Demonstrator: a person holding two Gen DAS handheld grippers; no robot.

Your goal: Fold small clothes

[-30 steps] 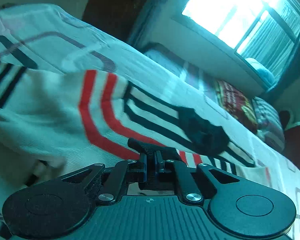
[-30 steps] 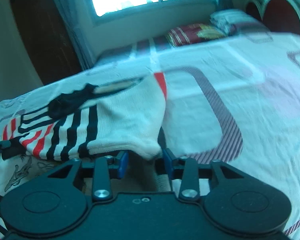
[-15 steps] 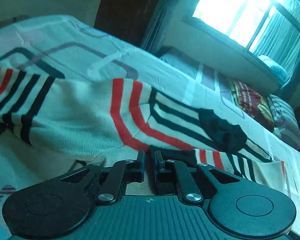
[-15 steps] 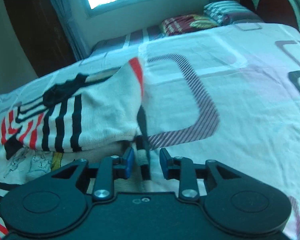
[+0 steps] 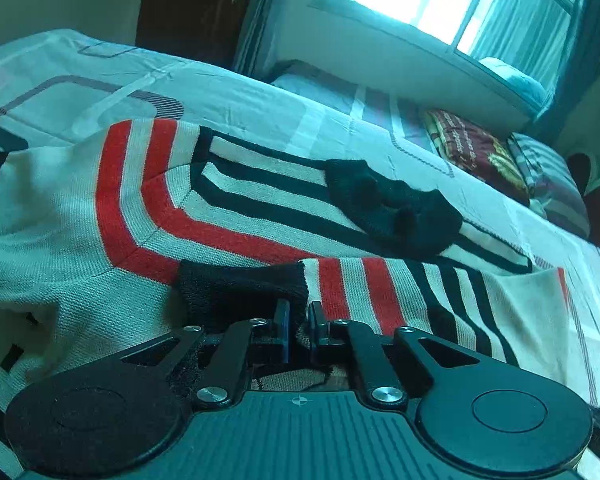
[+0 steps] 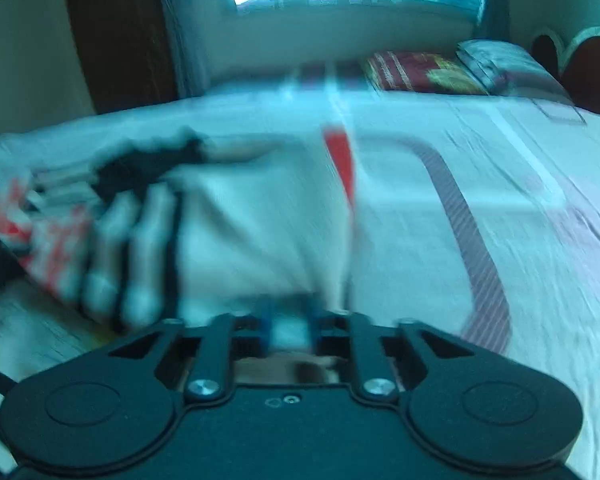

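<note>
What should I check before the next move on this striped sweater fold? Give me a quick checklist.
1. Left gripper shut on the sweater's black cuff: ok.
2. Right gripper pinching the sweater: pale fabric sits between the fingers, probably ok.
3. Right view sharpness: not ok, motion-blurred.
4. Folded edges aligned: cannot tell.
5. Bedsheet beside the sweater free of other items: ok.

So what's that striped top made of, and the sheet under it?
The striped top looks like knitted yarn, cotton or wool, matte: fine ribbed rows show across its stripes, and its black cuff looks fuzzy. The bed sheet seems a smooth, thin woven fabric, printed, with fine creases; the fibre is unclear.
</note>
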